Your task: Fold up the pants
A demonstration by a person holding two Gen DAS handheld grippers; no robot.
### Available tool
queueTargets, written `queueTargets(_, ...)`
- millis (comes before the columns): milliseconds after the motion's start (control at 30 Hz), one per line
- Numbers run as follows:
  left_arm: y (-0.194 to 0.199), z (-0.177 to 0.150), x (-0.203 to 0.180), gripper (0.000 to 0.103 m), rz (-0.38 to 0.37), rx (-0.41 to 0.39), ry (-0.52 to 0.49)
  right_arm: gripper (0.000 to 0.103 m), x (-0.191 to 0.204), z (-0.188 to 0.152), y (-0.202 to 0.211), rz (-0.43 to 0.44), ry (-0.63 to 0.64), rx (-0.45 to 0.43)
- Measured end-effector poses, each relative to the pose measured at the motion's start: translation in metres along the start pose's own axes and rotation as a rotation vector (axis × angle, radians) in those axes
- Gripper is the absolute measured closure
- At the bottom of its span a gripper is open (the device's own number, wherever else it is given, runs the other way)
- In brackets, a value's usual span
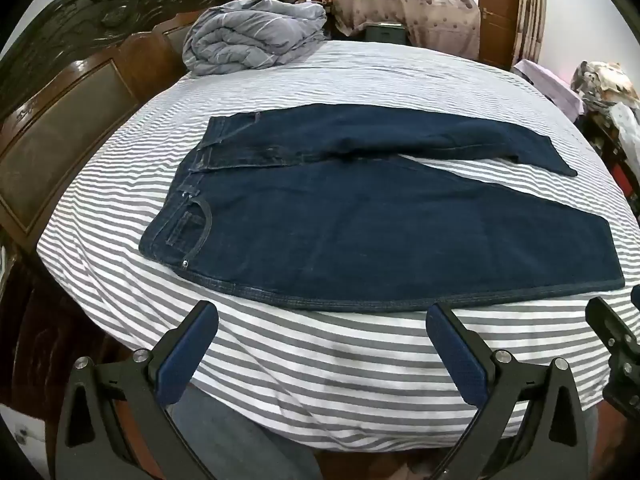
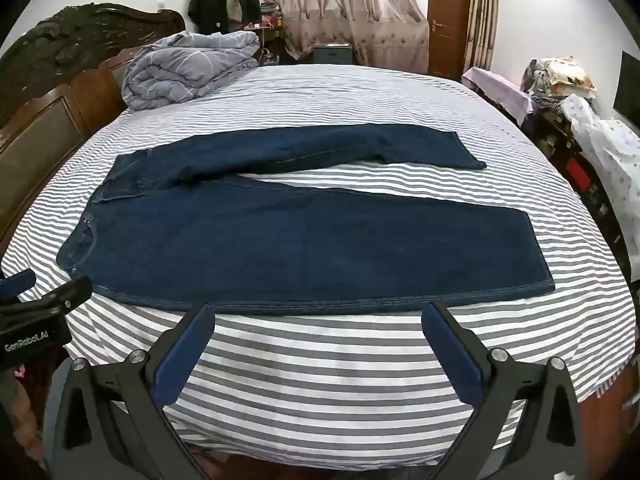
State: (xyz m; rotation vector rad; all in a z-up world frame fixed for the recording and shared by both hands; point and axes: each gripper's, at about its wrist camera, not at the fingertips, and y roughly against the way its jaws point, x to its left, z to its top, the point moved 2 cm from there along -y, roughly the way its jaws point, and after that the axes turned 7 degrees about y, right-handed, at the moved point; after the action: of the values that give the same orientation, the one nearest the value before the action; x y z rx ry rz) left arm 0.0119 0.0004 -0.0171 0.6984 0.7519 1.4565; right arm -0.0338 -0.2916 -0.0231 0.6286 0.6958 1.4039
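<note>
A wide bed (image 1: 304,364) fills both views, its sheet a smooth cotton in grey and white stripes that bend with the mattress edge; behind it on the left stands a dark carved wooden headboard (image 1: 68,92) with glossy brown panels and an ornate scrolled crest. Across the middle of the sheet lie the pants (image 1: 360,232), dark blue denim spread flat with the waistband toward the headboard and the legs running to the right; the near leg is broad and flat with a stitched side seam along its front edge, the far leg narrower and slightly rumpled, and a wedge of striped sheet shows between the two (a riveted pocket curve marks the near hip). At the far left corner of the bed sits a folded grey quilt (image 1: 252,36), puffy, with thin pale lines; patterned beige curtains (image 2: 352,12) hang beyond. The left gripper (image 1: 322,316) hovers just short of the near seam, black arms with blue textured pads (image 1: 188,356) spread wide and grasping nothing; the right gripper (image 2: 318,316) does likewise, its pads parted over bare sheet, apart from the denim.
</note>
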Motion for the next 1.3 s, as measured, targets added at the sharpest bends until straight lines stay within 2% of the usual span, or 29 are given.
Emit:
queueTargets(200, -0.0063, -0.0045, 0.0062, 0.0, -0.004, 0.019, -0.01, 0.001, -0.0006, 0.0003, -0.0008, 0.006, -0.004, -0.002)
queueTargets(467, -0.0079, -0.0033, 0.005, 0.0, 0.01, -0.008, -0.01, 0.001, 0.0007, -0.0003, -0.0019, 0.004, -0.004, -0.006)
queueTargets(933, -0.0086, -0.0054, 0.0008, 0.0, 0.018, -0.003, -0.026, 0.001, -0.0045, -0.0007, -0.0003, 0.008, -0.009, -0.006)
queueTargets(1300, -0.0102, -0.0067, 0.0008, 0.0, 0.001, 0.015, -0.034, 0.001, -0.0042, 0.0021, 0.0012, 0.009, -0.012, -0.005)
